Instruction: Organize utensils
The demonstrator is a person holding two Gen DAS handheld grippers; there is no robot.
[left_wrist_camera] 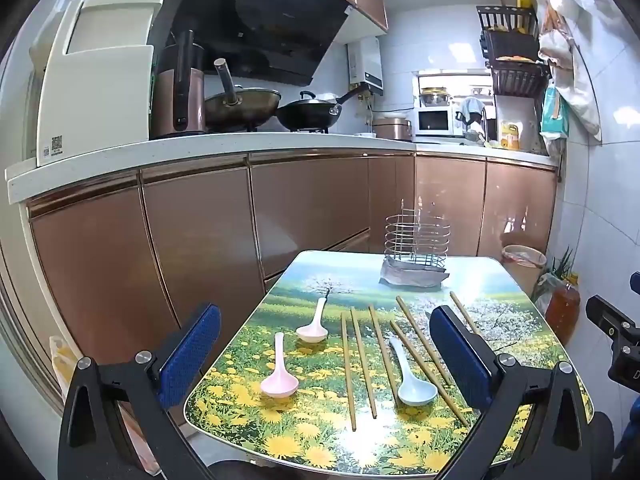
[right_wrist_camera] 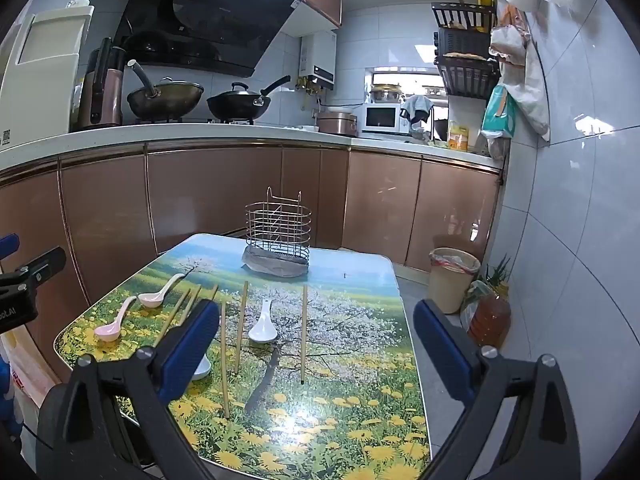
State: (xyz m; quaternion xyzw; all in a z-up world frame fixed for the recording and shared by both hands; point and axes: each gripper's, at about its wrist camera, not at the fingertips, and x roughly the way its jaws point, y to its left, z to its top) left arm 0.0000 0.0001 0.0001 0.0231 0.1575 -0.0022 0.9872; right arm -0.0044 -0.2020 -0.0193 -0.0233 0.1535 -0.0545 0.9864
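On the flower-print table (left_wrist_camera: 320, 444) lie several bamboo chopsticks (left_wrist_camera: 362, 360) and three spoons: a pink spoon (left_wrist_camera: 280, 380), a paler pink spoon (left_wrist_camera: 314, 326) and a light blue spoon (left_wrist_camera: 412, 386). A wire utensil holder (left_wrist_camera: 416, 236) stands upright on a grey mat at the table's far end. My left gripper (left_wrist_camera: 326, 356) hovers open over the near edge, nothing between its fingers. In the right wrist view, my right gripper (right_wrist_camera: 316, 348) is also open and empty above the table (right_wrist_camera: 340, 404), with chopsticks (right_wrist_camera: 240, 326), a white spoon (right_wrist_camera: 264, 322) and the holder (right_wrist_camera: 278, 226) ahead. Its left finger half hides another spoon (right_wrist_camera: 202, 368).
Brown cabinets (left_wrist_camera: 192, 248) and a counter with two woks run behind and left of the table. Right of the table, a bin (right_wrist_camera: 454, 276) and an amber bottle (right_wrist_camera: 490, 322) stand on the floor by the tiled wall. Each gripper shows at the other view's edge.
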